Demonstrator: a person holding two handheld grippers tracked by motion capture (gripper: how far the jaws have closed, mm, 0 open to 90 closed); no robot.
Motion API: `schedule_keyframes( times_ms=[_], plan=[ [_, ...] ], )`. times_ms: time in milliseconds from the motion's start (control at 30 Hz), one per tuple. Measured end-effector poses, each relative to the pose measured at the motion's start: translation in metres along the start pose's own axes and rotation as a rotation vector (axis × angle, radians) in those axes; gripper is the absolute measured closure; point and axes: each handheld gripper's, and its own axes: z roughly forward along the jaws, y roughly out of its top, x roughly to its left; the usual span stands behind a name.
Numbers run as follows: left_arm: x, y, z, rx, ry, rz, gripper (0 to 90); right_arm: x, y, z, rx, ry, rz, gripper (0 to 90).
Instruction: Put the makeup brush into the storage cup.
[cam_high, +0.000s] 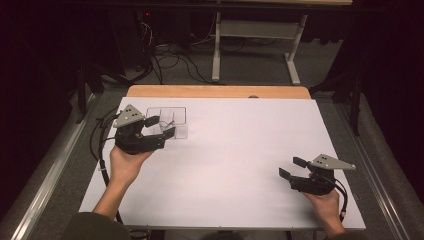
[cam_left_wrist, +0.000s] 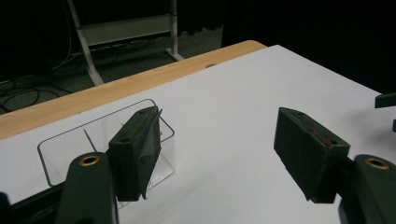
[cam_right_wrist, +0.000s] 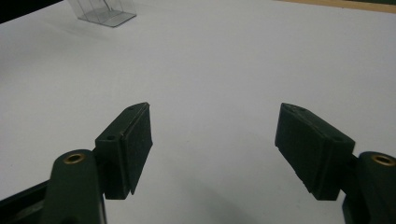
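Now left tongs (cam_high: 161, 127) gape beside box (cam_high: 172, 114).

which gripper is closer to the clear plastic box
Left. The left gripper is open right at the clear plastic box; the right gripper sits open far across the table.

light: dim room, bright white table (cam_high: 240, 150) | shadows: soft | blur: near jaws soft, grainy

left gripper (cam_high: 161, 126) sits far forward, jaws spread wide. right gripper (cam_high: 293, 167) hangs back near the person, jaws apart too.
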Motion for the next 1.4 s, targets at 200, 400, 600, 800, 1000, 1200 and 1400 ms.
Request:
schedule_keyframes(
  times_ms=[200,400,600,800,1000,1200,1400],
  plan=[
    [-0.004,-0.004,-0.003,-0.007,-0.011,-0.003,32.3,0.001,0.0,0.0,0.0,0.001,-0.004,29.1],
    [-0.005,-0.01,-0.003,-0.01,-0.023,-0.011,32.2,0.0,0.0,0.0,-0.001,0.0,-0.003,29.2],
    [-0.005,-0.017,-0.004,-0.012,-0.027,-0.023,31.7,0.0,0.0,0.0,-0.003,0.001,-0.002,29.1],
    [-0.006,-0.022,-0.006,-0.011,-0.033,-0.025,31.5,0.0,0.0,0.0,-0.001,0.001,-0.002,29.1],
    [-0.008,-0.028,-0.005,-0.002,-0.016,-0.009,30.8,0.0,0.0,0.0,0.001,0.001,-0.004,29.2],
    [-0.009,-0.034,-0.005,-0.007,-0.019,-0.021,30.5,0.0,0.0,0.0,-0.002,0.0,-0.001,29.2],
    [-0.011,-0.037,-0.005,-0.003,-0.013,-0.01,30.3,0.001,0.0,0.0,0.0,0.003,-0.003,29.2]
  ],
)
